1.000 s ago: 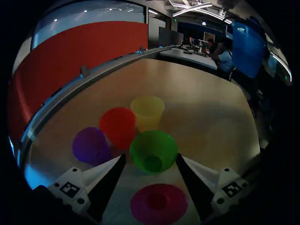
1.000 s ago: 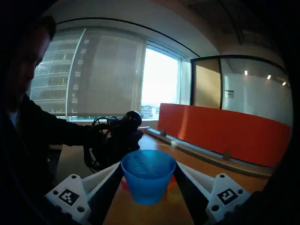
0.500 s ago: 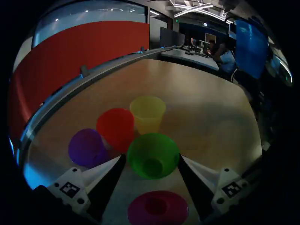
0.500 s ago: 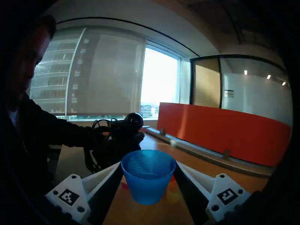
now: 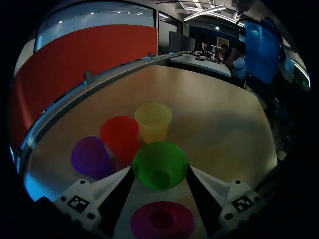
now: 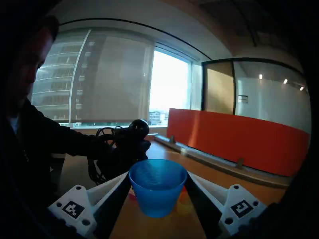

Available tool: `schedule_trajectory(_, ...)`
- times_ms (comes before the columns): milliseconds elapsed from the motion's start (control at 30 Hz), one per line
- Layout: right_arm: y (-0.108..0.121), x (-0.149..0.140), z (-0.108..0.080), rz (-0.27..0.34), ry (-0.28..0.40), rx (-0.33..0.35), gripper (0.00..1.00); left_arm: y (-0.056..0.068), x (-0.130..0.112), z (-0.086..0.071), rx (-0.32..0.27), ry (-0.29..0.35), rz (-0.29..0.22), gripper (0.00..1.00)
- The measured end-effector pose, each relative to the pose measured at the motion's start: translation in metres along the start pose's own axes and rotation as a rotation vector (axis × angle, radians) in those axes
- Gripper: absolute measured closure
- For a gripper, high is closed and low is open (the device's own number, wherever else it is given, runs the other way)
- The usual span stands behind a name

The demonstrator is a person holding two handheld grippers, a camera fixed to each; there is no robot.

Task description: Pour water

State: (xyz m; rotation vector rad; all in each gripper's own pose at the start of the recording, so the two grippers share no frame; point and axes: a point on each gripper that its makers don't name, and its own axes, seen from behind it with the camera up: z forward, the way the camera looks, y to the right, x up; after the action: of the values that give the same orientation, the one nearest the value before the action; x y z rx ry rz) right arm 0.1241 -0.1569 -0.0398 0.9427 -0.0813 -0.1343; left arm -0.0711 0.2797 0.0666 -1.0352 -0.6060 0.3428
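1. Could not tell whether the left gripper point(image 5: 159, 170) pressed on the green cup point(image 5: 160, 165). Saw its fingertips spread wide, right against the rim on either side, with any contact lost in the dim light.
2. Found the magenta cup point(image 5: 161, 219) nearer than the green one, between the fingers, cut off at the lower edge.
3. Saw the red cup point(image 5: 121, 135), yellow cup point(image 5: 153, 121) and purple cup point(image 5: 89, 157) clustered just behind the green cup on the table point(image 5: 207, 103).
4. Noted a blue shape point(image 5: 261, 51) high at the right, edge-cut and hard to identify.
5. In the right gripper view, found the right gripper point(image 6: 157, 175) clamped by both fingers on the upright blue cup point(image 6: 157, 193), above the tabletop. Could not make out its contents.
6. Made out there a dark sleeve point(image 6: 60, 139) and a black device point(image 6: 127, 143) behind that cup, too shadowed to name.
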Motion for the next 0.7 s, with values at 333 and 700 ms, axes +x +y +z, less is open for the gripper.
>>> schedule_trajectory(333,-0.003,0.003,0.000,-0.006,-0.006,0.002,0.08,0.004,0.017,-0.020,-0.004,0.064,-0.021,0.13)
schedule_trajectory(700,-0.008,0.005,0.000,-0.012,-0.013,0.005,0.08,0.003,0.044,-0.052,0.026,0.175,-0.029,0.13)
